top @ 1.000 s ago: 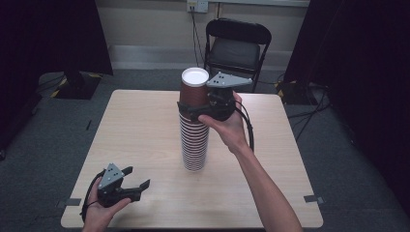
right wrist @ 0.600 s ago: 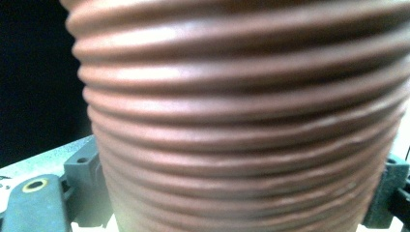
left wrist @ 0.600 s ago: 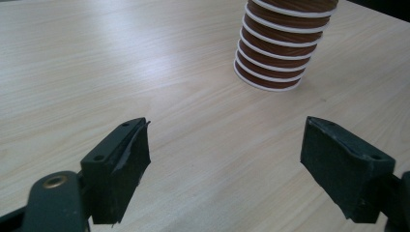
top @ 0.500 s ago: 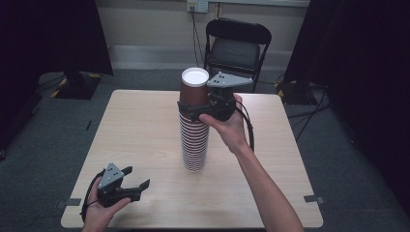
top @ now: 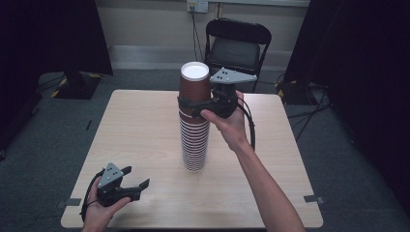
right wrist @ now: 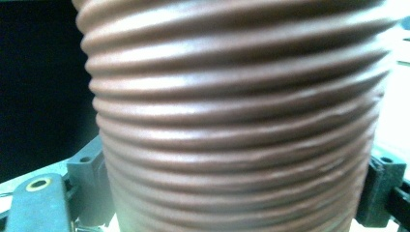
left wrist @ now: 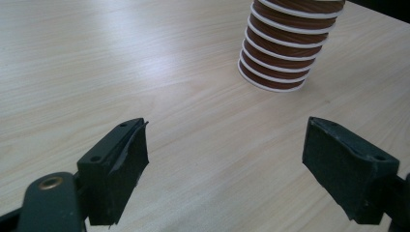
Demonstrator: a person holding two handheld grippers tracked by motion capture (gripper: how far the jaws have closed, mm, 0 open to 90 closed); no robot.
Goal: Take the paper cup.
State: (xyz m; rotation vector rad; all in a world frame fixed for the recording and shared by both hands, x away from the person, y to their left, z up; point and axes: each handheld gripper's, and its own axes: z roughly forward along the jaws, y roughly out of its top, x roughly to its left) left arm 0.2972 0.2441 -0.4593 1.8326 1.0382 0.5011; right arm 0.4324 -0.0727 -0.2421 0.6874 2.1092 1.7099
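Jaws of my right gripper (top: pixel 192 105) have just been closing around the upright top brown ribbed paper cup (top: pixel 195 84) at table's twelve o'clock, pads flanking it.

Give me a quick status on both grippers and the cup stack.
Right gripper just closing, fingers on top cup. Left gripper open, idle on table. Cup stack upright. Nothing in the way.
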